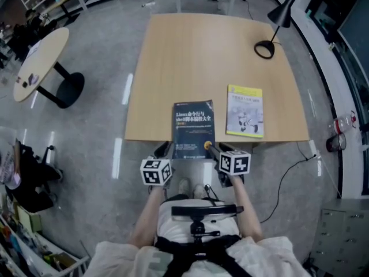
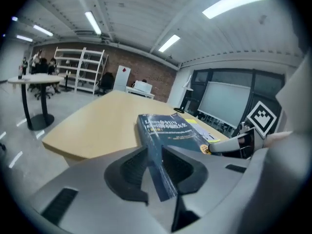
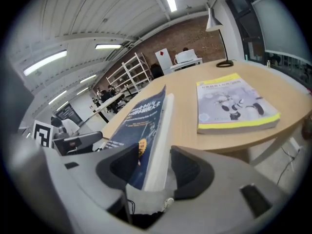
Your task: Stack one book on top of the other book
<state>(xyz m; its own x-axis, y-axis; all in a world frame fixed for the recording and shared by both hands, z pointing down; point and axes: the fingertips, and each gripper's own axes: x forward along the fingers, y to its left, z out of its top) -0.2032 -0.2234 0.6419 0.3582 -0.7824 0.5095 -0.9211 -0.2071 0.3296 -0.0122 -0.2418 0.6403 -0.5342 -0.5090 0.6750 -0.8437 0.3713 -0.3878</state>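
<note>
Dark-blue book (image 1: 194, 128) lying flat, cover up, at the near edge of the counter (image 1: 190, 56); its near end overhangs that edge. Left gripper (image 2: 155, 155): jaws nearly together, pinching the book's near left corner at the spine. Right gripper (image 3: 155, 157): jaws spread about the near right corner, with the white page edge between them and a sliver of gap at the outer pad. Yellow-edged book (image 1: 245, 111): flat on the counter to the right of the dark one, apart from it, and likewise close to the near edge. Black desk lamp (image 1: 275, 27): standing near the counter's far right corner, well apart from both books.
</note>
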